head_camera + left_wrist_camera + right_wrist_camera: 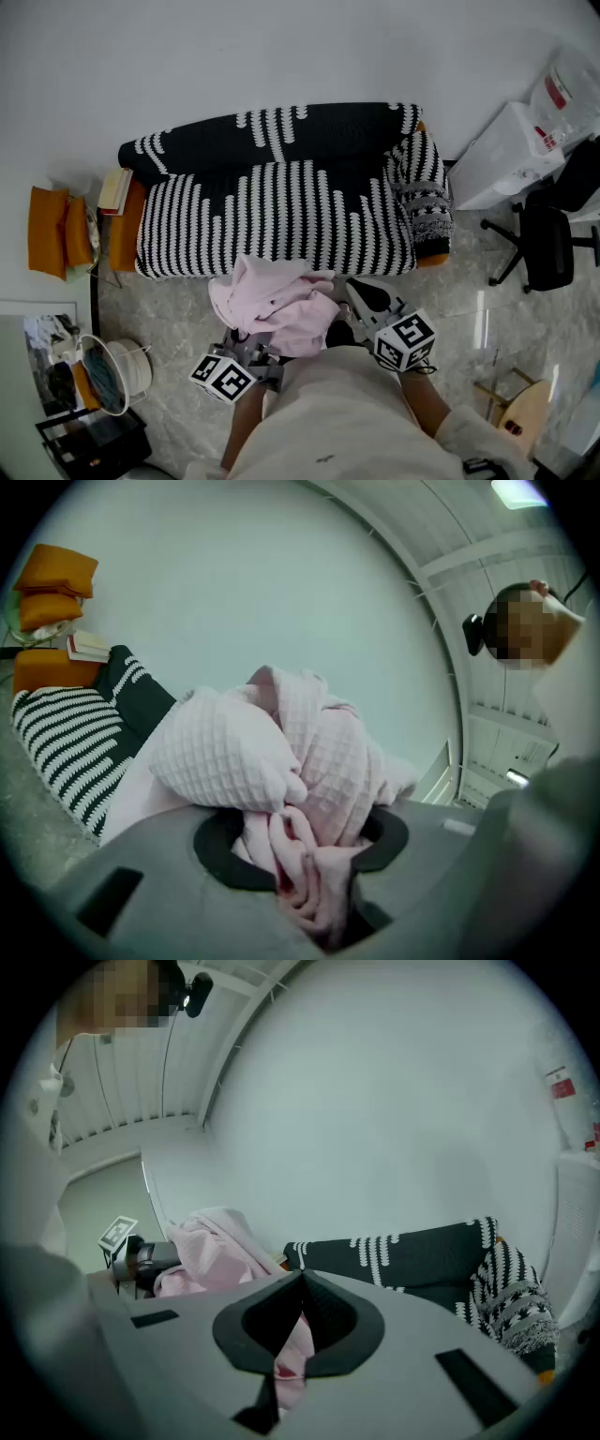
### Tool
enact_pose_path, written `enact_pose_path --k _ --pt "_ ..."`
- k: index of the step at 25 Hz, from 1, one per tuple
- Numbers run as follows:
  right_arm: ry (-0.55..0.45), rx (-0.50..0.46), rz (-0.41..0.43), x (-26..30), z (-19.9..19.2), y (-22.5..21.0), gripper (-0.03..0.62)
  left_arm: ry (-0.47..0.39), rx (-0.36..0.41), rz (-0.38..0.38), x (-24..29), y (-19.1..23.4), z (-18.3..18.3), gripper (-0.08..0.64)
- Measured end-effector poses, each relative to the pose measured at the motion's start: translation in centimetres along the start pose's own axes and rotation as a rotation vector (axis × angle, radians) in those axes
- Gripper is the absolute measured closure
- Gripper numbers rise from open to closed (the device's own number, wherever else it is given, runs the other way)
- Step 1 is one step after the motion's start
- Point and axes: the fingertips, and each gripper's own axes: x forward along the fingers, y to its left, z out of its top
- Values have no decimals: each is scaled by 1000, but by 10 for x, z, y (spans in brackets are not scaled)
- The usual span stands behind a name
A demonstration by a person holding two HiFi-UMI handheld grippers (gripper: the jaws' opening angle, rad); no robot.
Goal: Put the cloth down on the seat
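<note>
Left gripper (314, 878) jaws clamp a bunch of pink cloth (281, 752); my right gripper (286, 1349) jaws pinch its edge, seat (281, 220) beyond.

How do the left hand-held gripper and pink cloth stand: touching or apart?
Touching. The left gripper view shows the cloth pinched between the jaws of the left hand-held gripper.

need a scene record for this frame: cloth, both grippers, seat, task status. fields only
cloth: pink, waffle weave, bunched, held up at the front edge of the seat
left gripper: shut on a thick bunch of the cloth
right gripper: shut on a thin fold of the cloth
seat: sofa, black-and-white striped cover
task status: cloth held by both grippers, not yet laid on the seat
nearby: orange cushions left of the seat; office chair to its right
</note>
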Motion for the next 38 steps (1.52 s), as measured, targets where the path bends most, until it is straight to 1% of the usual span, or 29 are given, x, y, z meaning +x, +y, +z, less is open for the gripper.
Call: enact_pose_path --k 4,9,11,13,15,18,23,28,33,38 --pt "-4 -5 5 -6 -2 3 586 -14 20 -12 1 -1 9 396" --pt "-9 -16 3 -12 0 -1 586 -39 50 -6 1 -3 19 394" --pt "-29 -17 6 -16 3 -4 586 -45 59 1 3 -3 21 394" --pt "-64 -16 28 -20 9 -4 586 -48 65 4 6 -5 22 394" --pt "-76 -34 52 -23 13 -2 586 -51 70 8 9 -7 23 394" --pt "-60 -61 49 -27 11 -4 585 -55 81 16 13 -9 24 394" --pt "-53 -23 9 -40 6 -20 586 -73 74 28 20 -6 33 394" --pt "-59 11 -26 -50 1 -28 584 -79 84 17 22 -11 41 393" --pt "-43 35 -14 -45 -3 -25 586 -65 100 -1 28 -16 45 393" --pt "-49 46 -23 -29 2 -23 586 -51 98 -23 38 -9 53 393"
